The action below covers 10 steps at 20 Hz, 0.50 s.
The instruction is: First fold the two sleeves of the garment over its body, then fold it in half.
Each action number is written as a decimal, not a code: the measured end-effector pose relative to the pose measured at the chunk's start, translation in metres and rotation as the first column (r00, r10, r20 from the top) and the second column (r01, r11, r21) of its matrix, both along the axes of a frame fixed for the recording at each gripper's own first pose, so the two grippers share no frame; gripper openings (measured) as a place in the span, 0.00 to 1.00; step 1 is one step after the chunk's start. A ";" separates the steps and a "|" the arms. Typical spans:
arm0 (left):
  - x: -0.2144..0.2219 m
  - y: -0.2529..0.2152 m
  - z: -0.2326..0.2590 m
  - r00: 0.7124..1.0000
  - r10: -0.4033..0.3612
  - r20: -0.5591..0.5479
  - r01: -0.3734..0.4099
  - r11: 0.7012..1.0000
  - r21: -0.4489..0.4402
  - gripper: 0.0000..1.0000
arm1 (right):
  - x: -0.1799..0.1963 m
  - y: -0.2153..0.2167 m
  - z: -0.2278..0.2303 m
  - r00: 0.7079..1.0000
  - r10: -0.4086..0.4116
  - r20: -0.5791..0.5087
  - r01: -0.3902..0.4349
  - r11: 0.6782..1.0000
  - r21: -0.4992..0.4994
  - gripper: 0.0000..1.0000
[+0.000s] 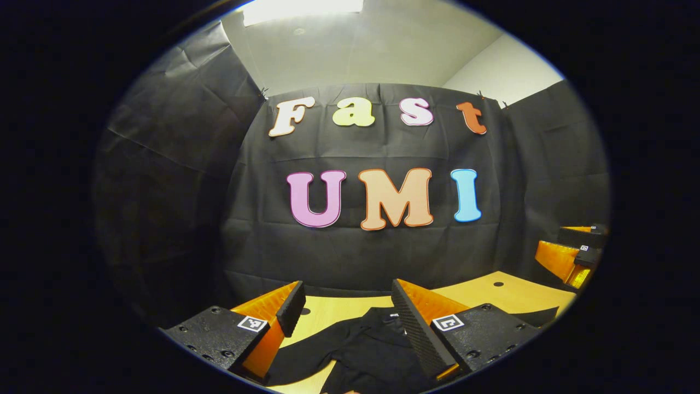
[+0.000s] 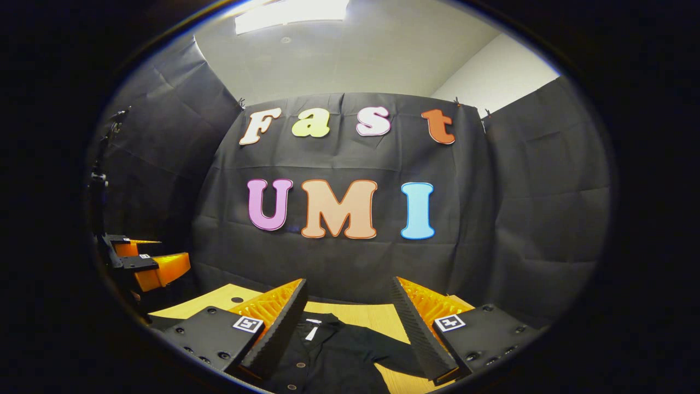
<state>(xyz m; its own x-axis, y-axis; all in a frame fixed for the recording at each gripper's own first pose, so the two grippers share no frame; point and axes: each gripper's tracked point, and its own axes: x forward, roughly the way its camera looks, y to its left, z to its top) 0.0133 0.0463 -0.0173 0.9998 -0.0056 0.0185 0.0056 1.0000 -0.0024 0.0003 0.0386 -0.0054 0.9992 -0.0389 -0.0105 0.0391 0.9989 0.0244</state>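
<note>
In the left gripper view, the black garment (image 1: 372,350) lies spread on the wooden table (image 1: 508,293), below and between the fingers of the left gripper (image 1: 345,306), which is spread wide and holds nothing. In the right gripper view, the garment (image 2: 333,355) lies on the table (image 2: 361,314) with one sleeve toward the right edge, under the right gripper (image 2: 349,298), likewise spread wide and grasping nothing.
</note>
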 end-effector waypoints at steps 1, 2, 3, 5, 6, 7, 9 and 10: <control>0.001 0.001 -0.003 1.000 0.001 -0.003 -0.001 1.000 0.001 0.93 | 0.001 -0.001 0.001 1.000 -0.001 -0.002 0.001 1.000 0.002 0.97; 0.002 0.001 -0.003 1.000 0.003 -0.006 -0.003 1.000 0.002 0.94 | 0.002 -0.002 -0.001 1.000 -0.002 -0.004 0.002 1.000 0.003 0.97; 0.002 0.002 -0.003 1.000 0.006 -0.007 -0.006 1.000 0.000 0.94 | 0.003 -0.002 -0.001 1.000 -0.001 -0.006 0.001 1.000 0.003 0.97; 0.004 0.002 -0.005 1.000 0.008 -0.011 -0.008 1.000 -0.001 0.93 | 0.004 -0.002 -0.002 1.000 0.001 -0.009 -0.001 1.000 0.000 0.97; 0.004 0.002 -0.006 1.000 0.009 -0.015 -0.009 1.000 -0.002 0.94 | 0.004 -0.002 -0.003 1.000 0.002 -0.011 -0.002 1.000 -0.001 0.98; 0.004 0.001 -0.007 1.000 0.007 -0.018 -0.008 1.000 -0.003 0.94 | 0.006 -0.002 -0.003 1.000 0.003 -0.013 -0.003 1.000 -0.003 0.97; 0.006 -0.001 -0.007 1.000 0.006 -0.016 -0.006 1.000 -0.009 0.93 | 0.007 -0.003 -0.004 1.000 0.006 -0.014 -0.006 1.000 -0.003 0.97; 0.007 -0.003 -0.007 1.000 0.006 -0.016 -0.006 1.000 -0.011 0.93 | 0.009 -0.003 -0.003 1.000 0.009 -0.013 -0.009 1.000 -0.003 0.97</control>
<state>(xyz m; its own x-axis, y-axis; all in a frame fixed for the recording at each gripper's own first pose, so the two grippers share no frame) 0.0198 0.0434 -0.0242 1.0000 0.0006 0.0025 -0.0006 0.9999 -0.0130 0.0089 0.0359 -0.0085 0.9993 -0.0304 -0.0235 0.0309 0.9993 0.0208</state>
